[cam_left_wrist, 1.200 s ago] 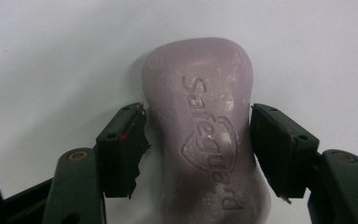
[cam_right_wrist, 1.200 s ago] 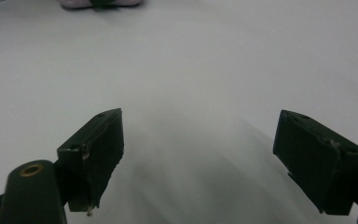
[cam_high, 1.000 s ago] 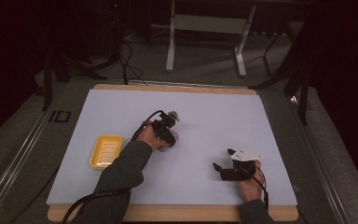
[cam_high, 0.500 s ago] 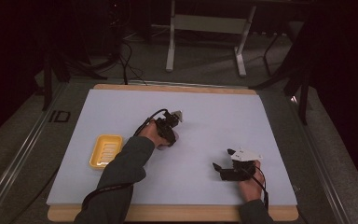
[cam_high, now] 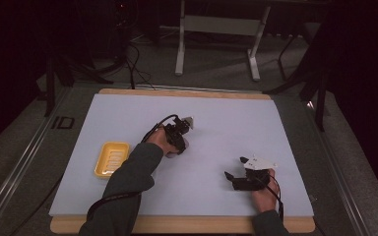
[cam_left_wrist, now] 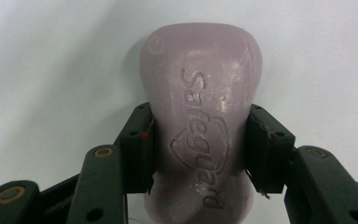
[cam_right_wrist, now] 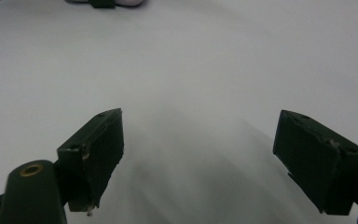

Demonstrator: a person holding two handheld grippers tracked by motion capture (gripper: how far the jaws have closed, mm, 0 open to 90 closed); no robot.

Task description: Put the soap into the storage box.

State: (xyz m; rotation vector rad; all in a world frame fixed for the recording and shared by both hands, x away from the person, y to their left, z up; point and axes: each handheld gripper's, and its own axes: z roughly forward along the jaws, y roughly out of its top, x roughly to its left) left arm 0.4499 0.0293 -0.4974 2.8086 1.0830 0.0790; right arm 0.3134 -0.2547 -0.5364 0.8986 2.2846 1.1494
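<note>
Since the earlier frames the left gripper [cam_high: 184, 133] had shifted only slightly on the tabletop [cam_high: 226, 118], and its fingers had just been closing; they now pressed on both sides of a pale pink bar of soap [cam_left_wrist: 200, 116]. The right gripper [cam_high: 235, 173] had not moved and rested near the tabletop's 5 o'clock corner, its fingers spread wide with nothing between them.

By my judgement, the closing meant the grasp step was finished: the soap was clamped at its waist and ready to be lifted, most likely toward the yellow soap dish [cam_high: 111, 159], which lay empty at about 9 o'clock from the left hand [cam_high: 165, 142], a little apart from it. The soap itself sat near the middle of the tabletop, still lying flat on the white surface.

The high view gave the layout, with dish, both hands and the trailing cable, but the soap there was little more than a pale sliver under the left gripper. The left gripper view showed what that hid: the embossed lettering on the bar's top face, the fingers [cam_left_wrist: 137, 149] touching its narrowed sides, and the far end projecting at 12 o'clock beyond them. The right gripper view showed its own open fingers [cam_right_wrist: 95, 149] over bare tabletop, with a pink edge of the soap just visible at 12 o'clock.
</note>
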